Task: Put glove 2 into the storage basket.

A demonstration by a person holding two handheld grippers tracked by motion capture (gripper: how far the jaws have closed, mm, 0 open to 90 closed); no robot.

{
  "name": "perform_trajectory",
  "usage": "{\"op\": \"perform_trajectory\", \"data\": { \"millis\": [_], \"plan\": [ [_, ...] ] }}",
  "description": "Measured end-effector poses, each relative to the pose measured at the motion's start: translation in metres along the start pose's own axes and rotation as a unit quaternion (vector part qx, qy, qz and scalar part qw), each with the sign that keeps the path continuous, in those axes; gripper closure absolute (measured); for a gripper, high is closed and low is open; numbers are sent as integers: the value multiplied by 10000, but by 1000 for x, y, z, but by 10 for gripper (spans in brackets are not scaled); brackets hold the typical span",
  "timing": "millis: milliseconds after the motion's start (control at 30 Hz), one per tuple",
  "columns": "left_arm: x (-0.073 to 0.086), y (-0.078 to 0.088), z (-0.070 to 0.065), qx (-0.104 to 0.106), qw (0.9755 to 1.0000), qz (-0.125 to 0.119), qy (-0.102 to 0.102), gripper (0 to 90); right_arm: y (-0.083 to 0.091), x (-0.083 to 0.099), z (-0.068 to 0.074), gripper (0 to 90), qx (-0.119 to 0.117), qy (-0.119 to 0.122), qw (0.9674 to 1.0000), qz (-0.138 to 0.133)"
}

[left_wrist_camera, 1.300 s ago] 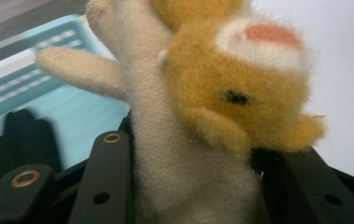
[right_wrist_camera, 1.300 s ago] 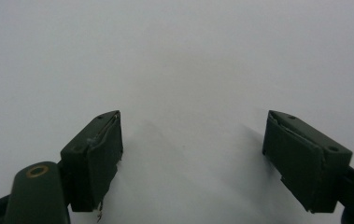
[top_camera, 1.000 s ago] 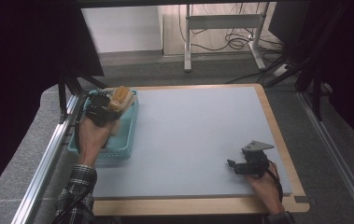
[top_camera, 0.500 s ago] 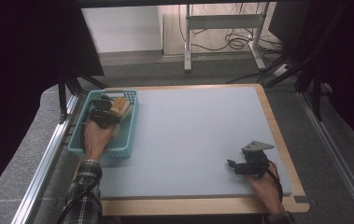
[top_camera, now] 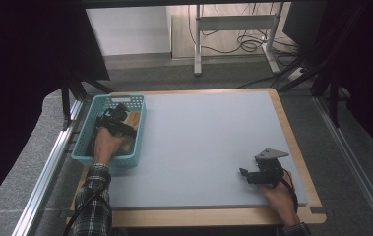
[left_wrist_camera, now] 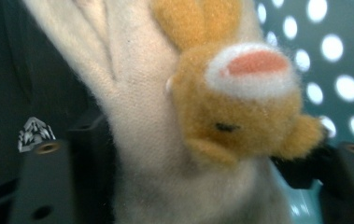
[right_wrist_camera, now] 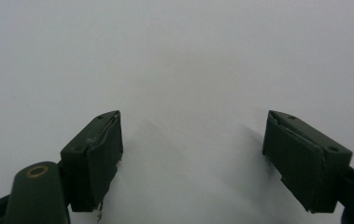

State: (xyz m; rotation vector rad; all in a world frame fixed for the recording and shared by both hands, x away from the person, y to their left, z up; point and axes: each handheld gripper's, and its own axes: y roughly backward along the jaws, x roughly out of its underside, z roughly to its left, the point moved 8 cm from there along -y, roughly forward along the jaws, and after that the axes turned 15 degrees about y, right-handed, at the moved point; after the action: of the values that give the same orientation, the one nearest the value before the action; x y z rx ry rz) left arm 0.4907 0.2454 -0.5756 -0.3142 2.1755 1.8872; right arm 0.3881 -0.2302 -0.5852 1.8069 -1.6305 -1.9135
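Nearest the person's edge of the worktop (top_camera: 199, 147), the right gripper (top_camera: 247, 174) rests low on the pale grey mat, the hand behind it cut off by the bottom of the high view; in the right gripper view its two black fingers (right_wrist_camera: 93, 154) stand wide apart with nothing but bare mat between them. Further along on the other side, the left gripper (top_camera: 117, 117) is sunk into the teal basket (top_camera: 83, 147), and the hand and gripper body hide most of what lies inside. The left gripper view is pressed close against a plush toy (left_wrist_camera: 188, 116), cream-bodied with an orange head and a pink-and-white patch. Its edges run out of the picture, so its full shape is hard to make out. The fingers have just been opening, and the toy sits between them, though the fur covers the pads, so I cannot tell whether they touch it. From above only an orange sliver shows, its long axis running roughly away from the person along the basket. The basket's perforated walls close the toy in on all sides. Beyond the worktop stand desk legs (top_camera: 198, 44) and loose cables (top_camera: 245, 42) on the floor.
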Motion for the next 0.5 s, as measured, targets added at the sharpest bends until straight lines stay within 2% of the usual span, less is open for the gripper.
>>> {"op": "perform_trajectory", "data": {
  "millis": [33, 67, 167, 200, 233, 267, 300, 333, 367, 400, 433, 467, 500],
  "plan": [
    [2, 1, 0, 53, 10000, 37, 19, 254, 0, 0, 0, 194, 0, 0, 10000, 0],
    [3, 5, -2, 108, 9999, 49, 6, 195, 0, 0, 0, 194, 1, 1, 10000, 2],
    [3, 13, -2, 105, 9999, -33, -17, 139, 0, 0, 0, 194, 0, 1, 10000, 1],
    [0, 27, -3, 210, 9996, -190, -31, 131, 0, 0, 0, 194, 1, 2, 10000, 1],
    [0, 27, -3, 210, 9996, -190, -31, 124, 0, 0, 0, 194, 1, 2, 10000, 1],
    [-3, 42, -4, 340, 9986, -396, -12, 123, 0, 0, 0, 193, 1, 2, 10000, 2],
    [-3, 42, -4, 340, 9986, -396, -12, 126, 0, 0, 0, 193, 1, 2, 10000, 2],
    [-5, 58, -3, 370, 9974, -619, 6, 147, 0, 0, 0, 194, 2, 2, 10000, 2],
    [-5, 58, -3, 370, 9974, -619, 6, 197, 0, 0, 0, 194, 2, 2, 10000, 2],
    [-5, 67, 0, 356, 9964, -764, 36, 274, 0, 0, 0, 194, 2, 3, 10000, 2],
    [-5, 67, 0, 356, 9964, -764, 36, 340, 0, 0, 0, 194, 2, 3, 10000, 2],
    [-2, 69, 6, 130, 9968, -791, 59, 454, 0, 0, 0, 194, 1, 2, 10000, 3],
    [-2, 69, 6, 130, 9968, -791, 59, 545, 0, 0, 0, 194, 1, 2, 10000, 3]
  ]
}}
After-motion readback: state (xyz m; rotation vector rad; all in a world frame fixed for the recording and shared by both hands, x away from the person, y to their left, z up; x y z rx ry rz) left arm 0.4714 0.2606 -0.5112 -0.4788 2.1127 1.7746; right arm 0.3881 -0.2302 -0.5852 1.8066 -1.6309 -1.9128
